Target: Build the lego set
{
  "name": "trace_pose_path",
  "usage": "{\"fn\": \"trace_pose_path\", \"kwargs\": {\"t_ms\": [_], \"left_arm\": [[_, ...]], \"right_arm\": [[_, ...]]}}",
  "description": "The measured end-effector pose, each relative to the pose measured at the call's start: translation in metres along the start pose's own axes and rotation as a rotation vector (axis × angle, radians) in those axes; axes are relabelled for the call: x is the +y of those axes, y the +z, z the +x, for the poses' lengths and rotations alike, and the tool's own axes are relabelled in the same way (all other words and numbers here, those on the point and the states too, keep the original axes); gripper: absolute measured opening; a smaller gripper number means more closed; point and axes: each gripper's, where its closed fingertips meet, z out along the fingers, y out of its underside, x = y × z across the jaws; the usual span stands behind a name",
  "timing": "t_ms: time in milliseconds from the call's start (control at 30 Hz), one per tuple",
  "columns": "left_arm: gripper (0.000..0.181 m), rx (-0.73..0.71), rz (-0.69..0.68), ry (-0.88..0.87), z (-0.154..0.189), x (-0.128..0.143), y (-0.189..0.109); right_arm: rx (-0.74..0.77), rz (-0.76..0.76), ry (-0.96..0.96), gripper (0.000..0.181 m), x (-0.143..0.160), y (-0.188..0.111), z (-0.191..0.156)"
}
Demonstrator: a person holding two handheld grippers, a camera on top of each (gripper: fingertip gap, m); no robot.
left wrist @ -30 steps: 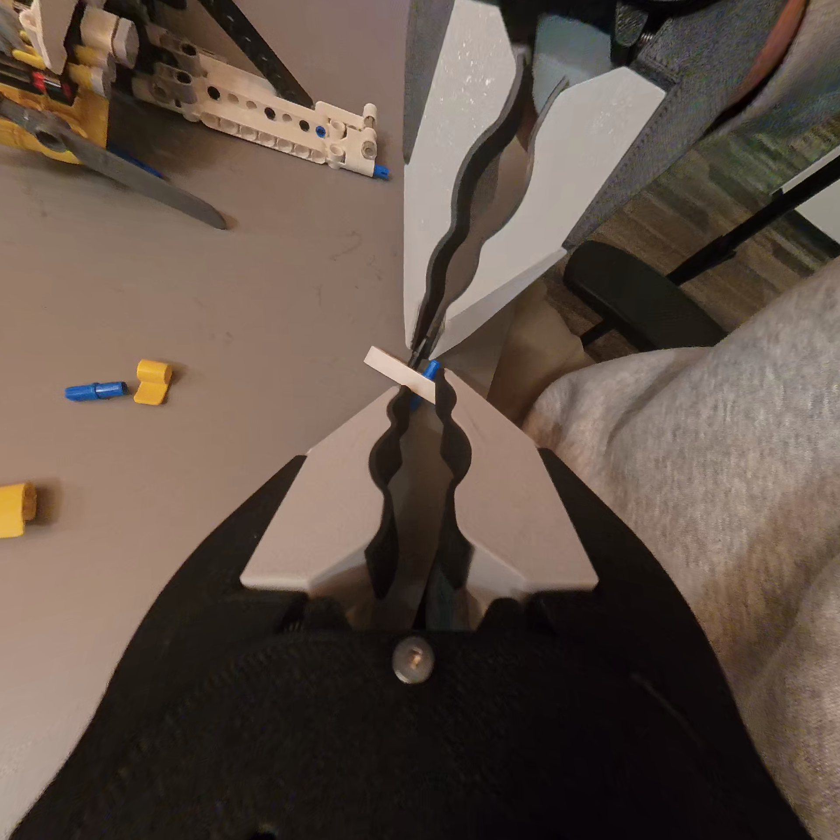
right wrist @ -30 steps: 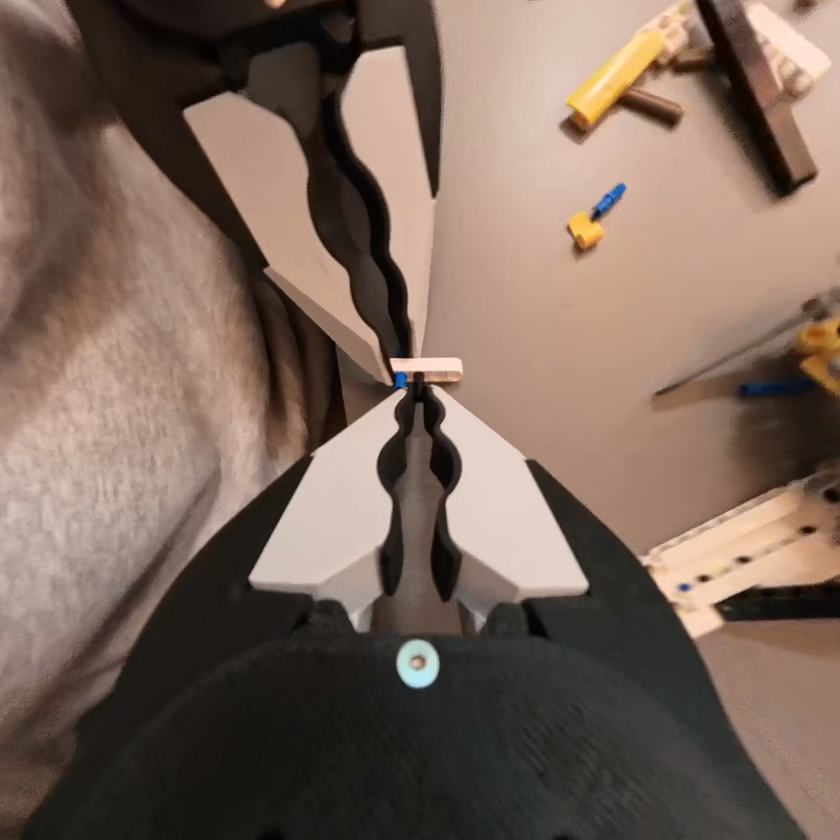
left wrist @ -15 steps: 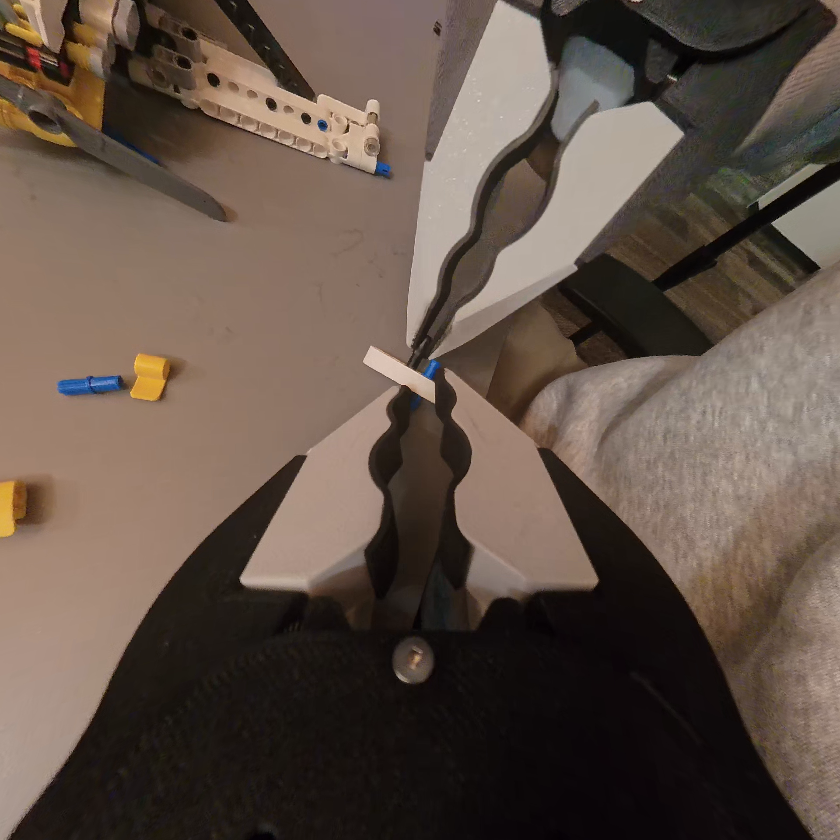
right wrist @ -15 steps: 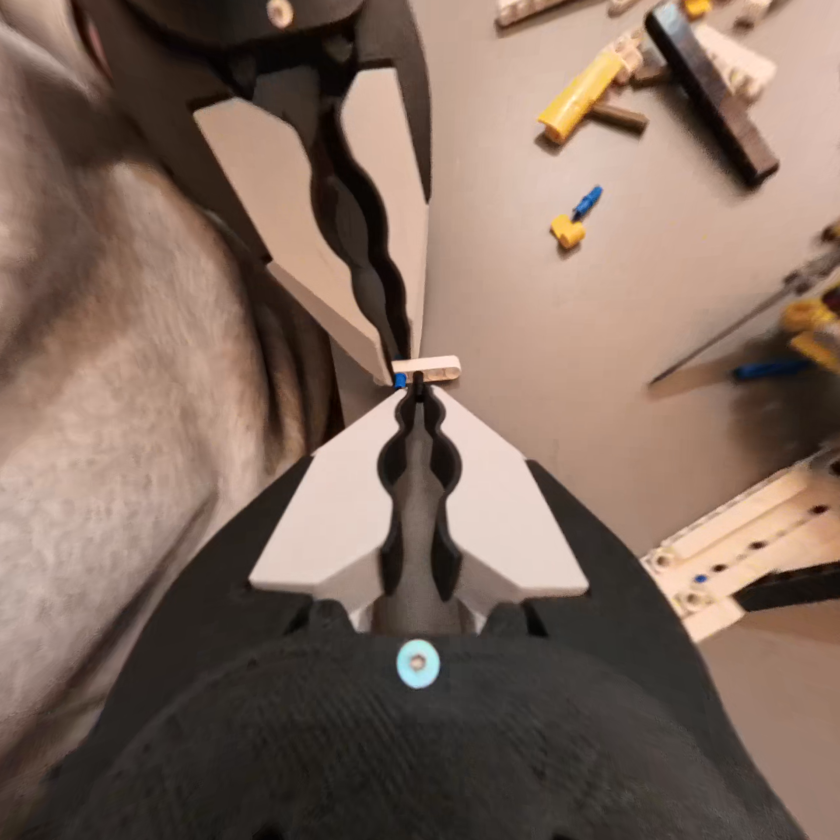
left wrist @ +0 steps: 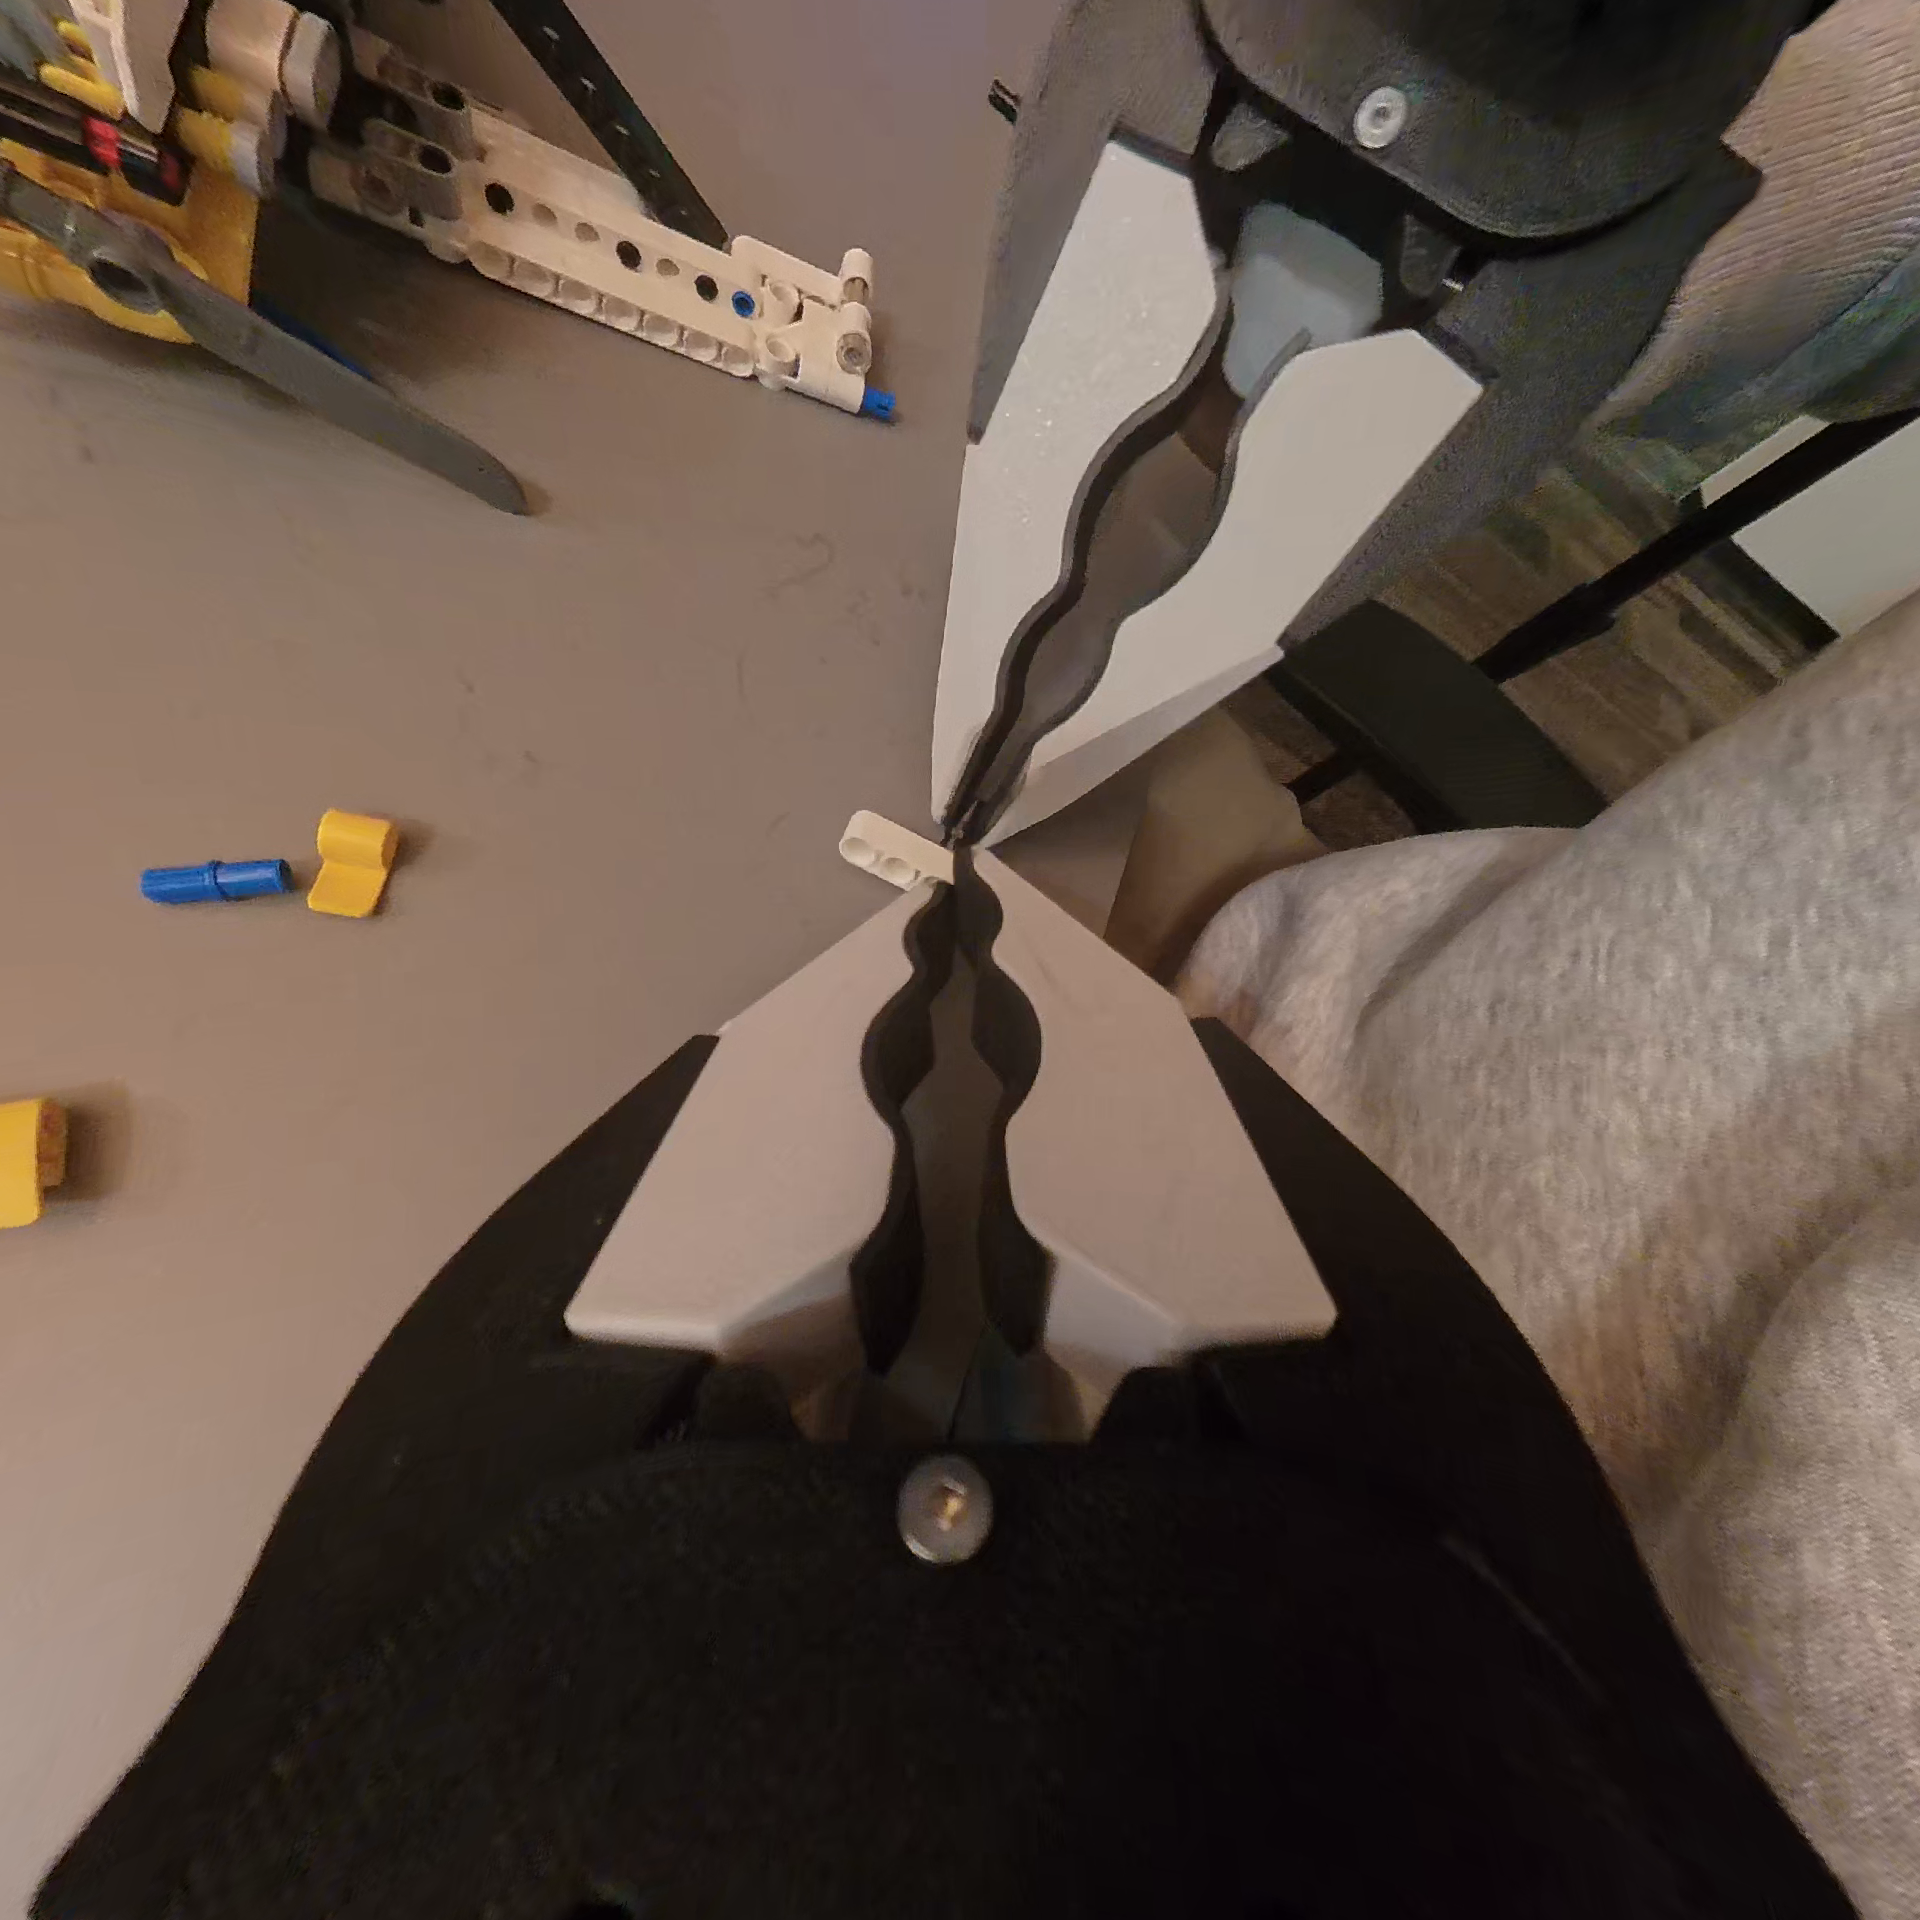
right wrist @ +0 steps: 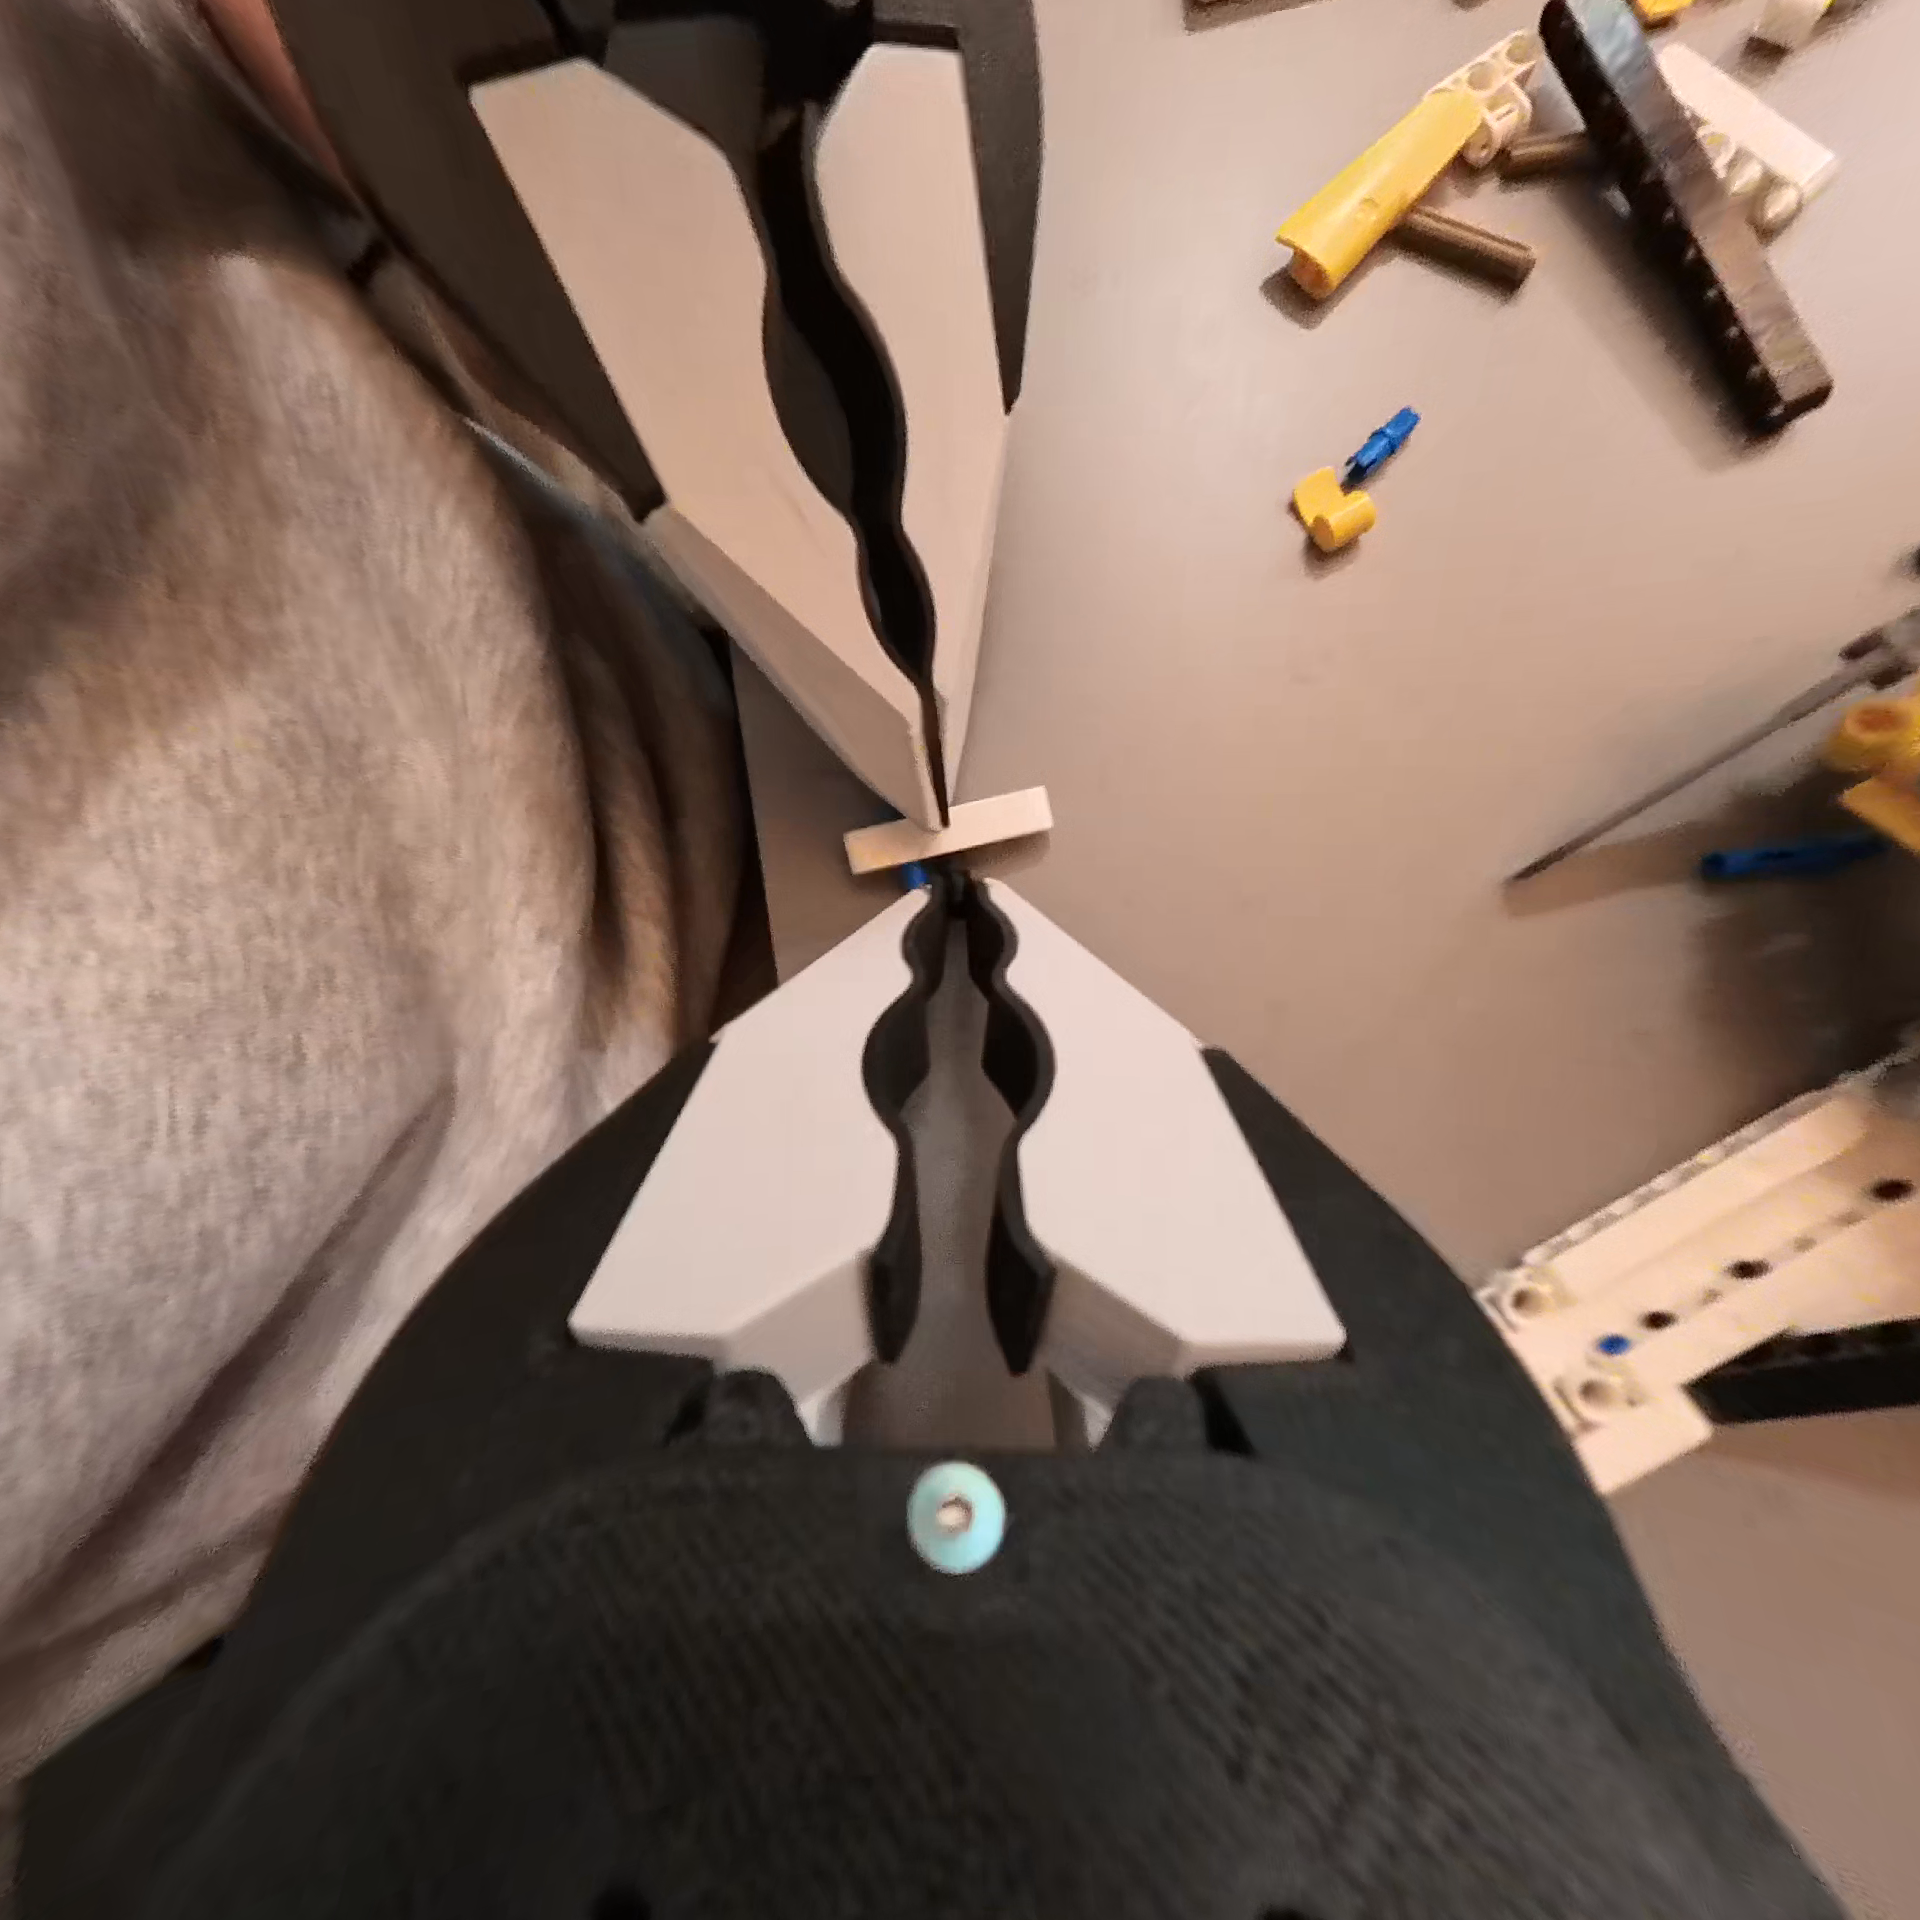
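1. Left wrist view: the left gripper (left wrist: pixel 951 883) is clenched on a small white beam (left wrist: pixel 891 862), held in the air above the surface's near edge.
2. The right gripper (right wrist: pixel 951 883) meets it tip to tip, pinching a dark pin; a blue pin (right wrist: pixel 914 876) shows just under the beam (right wrist: pixel 987 826).
3. Risk, as I judge it: both grips are tip-only, so an off-axis push could twist the beam free or drop the pin.
4. The grey surface (left wrist: pixel 520 675) carries the white-and-yellow model (left wrist: pixel 520 208), a loose yellow connector (left wrist: pixel 353 862) and another blue pin (left wrist: pixel 213 881); wood floor lies beyond.
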Motion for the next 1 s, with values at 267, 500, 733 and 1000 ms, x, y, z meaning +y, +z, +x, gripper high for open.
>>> {"fn": "trace_pose_path", "kwargs": {"t_ms": [267,500,733,1000], "left_arm": [[0.03,-0.017,0.004,0.035,0.001,0.001,-0.006],[0.031,-0.092,-0.041,0.111,0.0,0.005,-0.003],[0.017,-0.103,-0.056,0.129,-0.002,0.008,-0.002],[0.009,0.029,0.024,-0.076,0.001,0.002,-0.008]], "right_arm": [[0.015,0.05,0.045,0.003,-0.001,0.002,0.0],[0.017,0.083,0.101,0.002,-0.003,0.003,0.0],[0.004,0.165,0.145,0.002,-0.006,0.003,-0.006],[0.026,0.244,0.16,0.003,-0.011,0.0,-0.006]]}}
